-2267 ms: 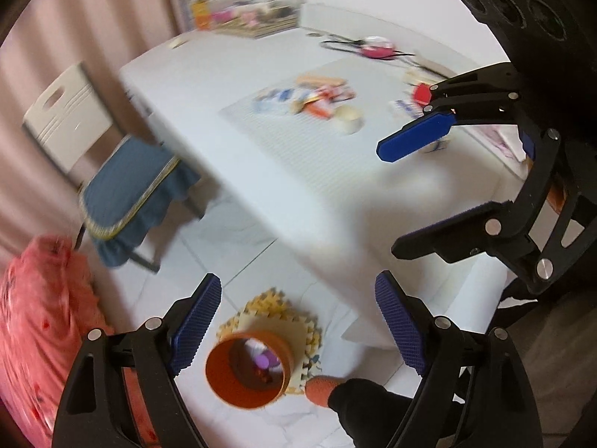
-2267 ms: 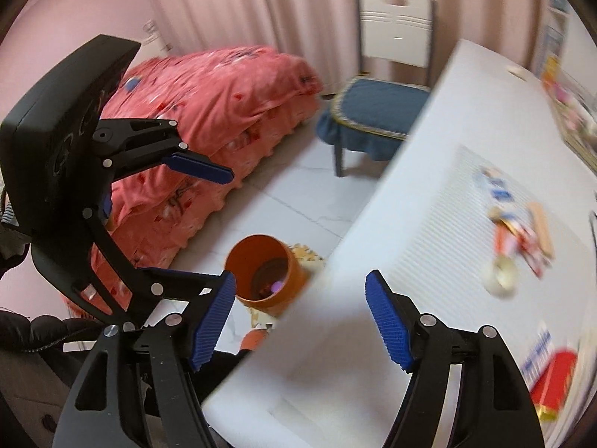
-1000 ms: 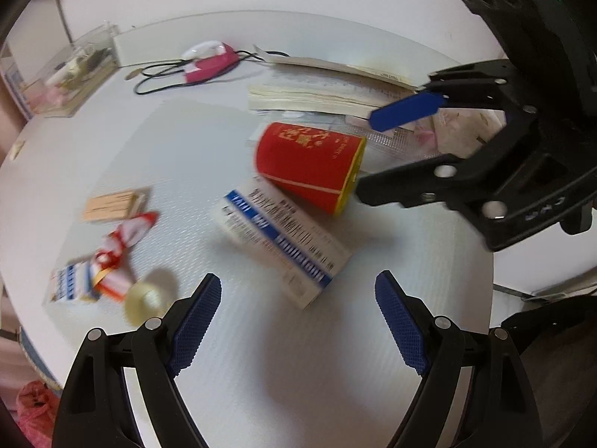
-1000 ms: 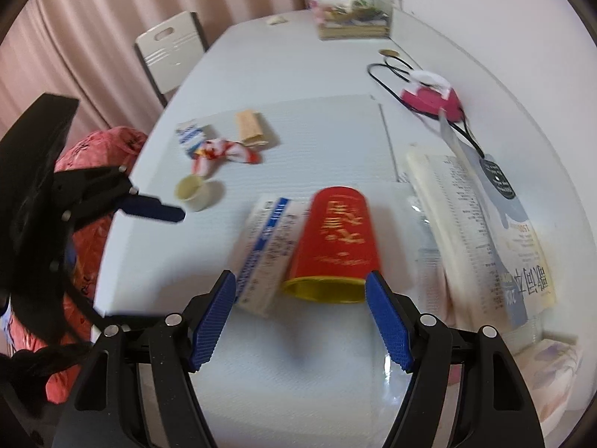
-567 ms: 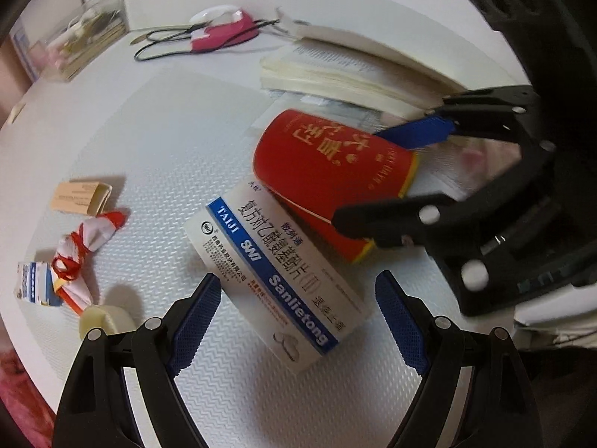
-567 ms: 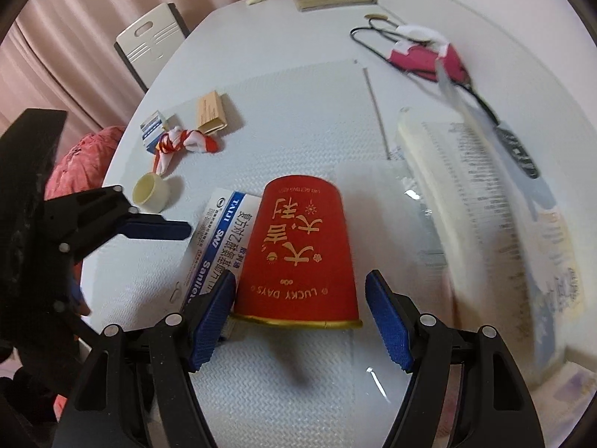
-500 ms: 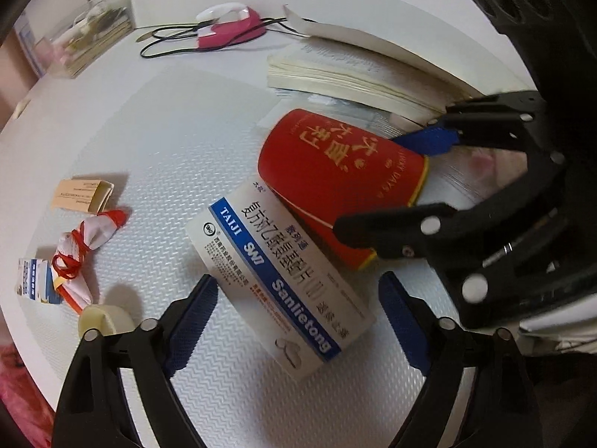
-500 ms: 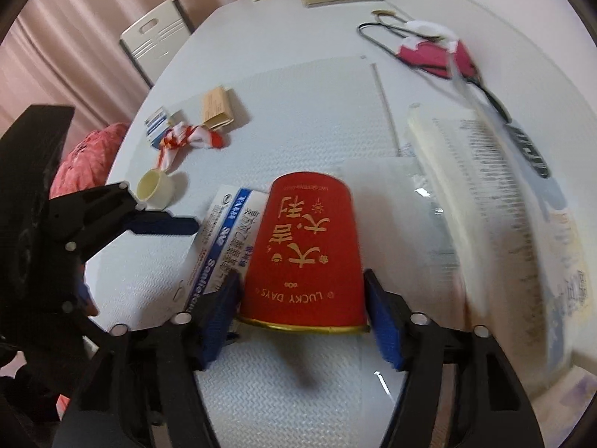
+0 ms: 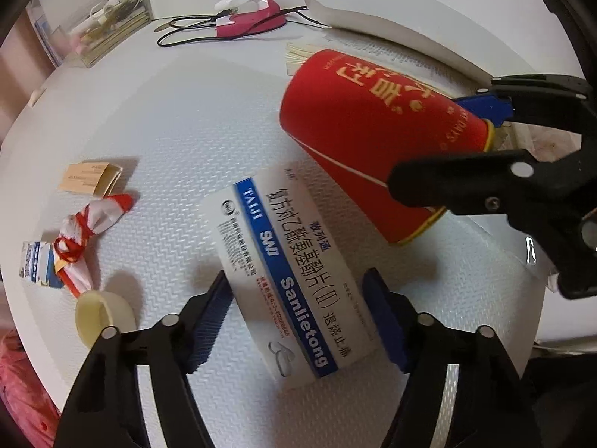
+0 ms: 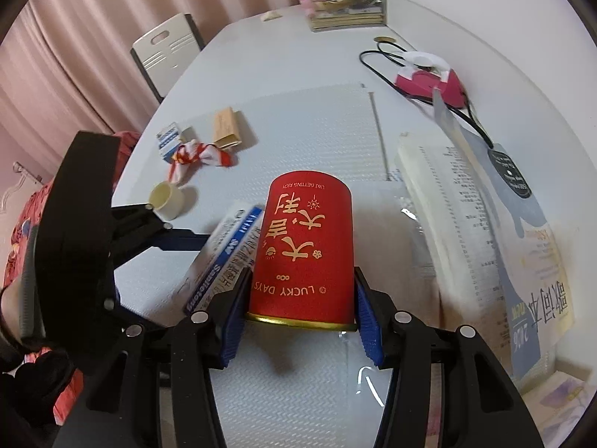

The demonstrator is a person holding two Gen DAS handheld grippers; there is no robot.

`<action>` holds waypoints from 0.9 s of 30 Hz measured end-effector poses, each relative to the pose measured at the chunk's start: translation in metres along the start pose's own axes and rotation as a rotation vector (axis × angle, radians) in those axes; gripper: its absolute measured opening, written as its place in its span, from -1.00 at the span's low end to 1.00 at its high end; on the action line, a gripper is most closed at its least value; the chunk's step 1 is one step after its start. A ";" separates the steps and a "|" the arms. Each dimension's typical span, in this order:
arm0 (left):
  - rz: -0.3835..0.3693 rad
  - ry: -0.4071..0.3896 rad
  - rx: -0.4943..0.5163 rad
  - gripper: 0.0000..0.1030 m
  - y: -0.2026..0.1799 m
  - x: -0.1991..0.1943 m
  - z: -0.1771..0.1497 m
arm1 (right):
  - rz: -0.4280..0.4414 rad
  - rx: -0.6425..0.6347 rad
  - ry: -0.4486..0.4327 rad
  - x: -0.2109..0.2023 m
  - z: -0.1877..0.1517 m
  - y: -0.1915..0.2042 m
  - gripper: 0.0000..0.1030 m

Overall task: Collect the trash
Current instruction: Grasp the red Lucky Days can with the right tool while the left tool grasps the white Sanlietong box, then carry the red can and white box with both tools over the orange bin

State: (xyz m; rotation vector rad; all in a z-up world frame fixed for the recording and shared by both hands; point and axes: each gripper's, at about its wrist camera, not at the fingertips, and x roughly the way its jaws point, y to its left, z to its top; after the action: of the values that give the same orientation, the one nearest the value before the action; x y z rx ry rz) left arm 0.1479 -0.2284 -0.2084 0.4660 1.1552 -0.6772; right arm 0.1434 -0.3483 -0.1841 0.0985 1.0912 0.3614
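1. The left gripper (image 9: 298, 313) points steeply down at the white surface (image 9: 179, 119). Its jaws are closing, and the near end of the white-and-blue medicine box (image 9: 283, 272) lies between the blue pads, which meet the box's long edges.
2. The medicine box lies flat on the surface, printed face up, set diagonally. Its far end sits just beside the red paper cup (image 9: 377, 127).
3. The right gripper (image 10: 300, 317) also points down. Its jaws are closing, with the rim end of the red paper cup (image 10: 308, 246) between them. Both blue pads sit against the cup's sides close to the gold rim.
4. The red paper cup lies on its side on the surface, base pointing away from the right gripper and gold lettering facing up. The medicine box (image 10: 224, 257) leans against its left side in the right wrist view.
5. Further items lie to the left on the surface, well apart from both grippers:
   - a small cream cup (image 9: 104, 317);
   - a knotted red-and-white wrapper (image 9: 86, 231);
   - a tan folded packet (image 9: 89, 177);
   - a small blue-and-white packet (image 9: 35, 267).
6. An open book (image 10: 466, 216) lies just beside the red paper cup on its right.
7. A pink device with a black cable (image 10: 429, 78) and a clear organizer box (image 10: 343, 0) stand at the far end.
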 end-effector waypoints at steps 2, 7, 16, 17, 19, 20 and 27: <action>-0.001 0.005 0.008 0.33 0.003 -0.004 -0.007 | 0.009 -0.006 -0.003 -0.003 -0.001 0.003 0.01; -0.011 0.007 0.004 0.32 0.006 -0.017 -0.023 | 0.030 -0.051 0.003 -0.009 -0.005 0.016 0.01; 0.020 -0.020 -0.018 0.31 0.014 -0.063 -0.063 | 0.085 -0.198 0.039 -0.018 -0.011 0.059 0.01; 0.028 -0.022 -0.016 0.31 0.015 -0.067 -0.068 | 0.090 -0.222 0.043 -0.019 -0.012 0.066 0.01; 0.038 -0.025 -0.017 0.31 0.018 -0.076 -0.075 | 0.098 -0.283 0.052 -0.022 -0.014 0.081 0.01; 0.040 -0.025 -0.022 0.31 0.021 -0.079 -0.078 | 0.099 -0.300 0.054 -0.023 -0.014 0.085 0.01; 0.087 -0.037 -0.082 0.31 0.038 -0.111 -0.114 | 0.141 -0.391 0.073 -0.023 -0.016 0.124 0.01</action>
State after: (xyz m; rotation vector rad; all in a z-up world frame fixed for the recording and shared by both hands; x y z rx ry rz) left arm 0.0709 -0.0998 -0.1437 0.4299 1.1168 -0.5593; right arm 0.0904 -0.2415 -0.1405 -0.1873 1.0701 0.7025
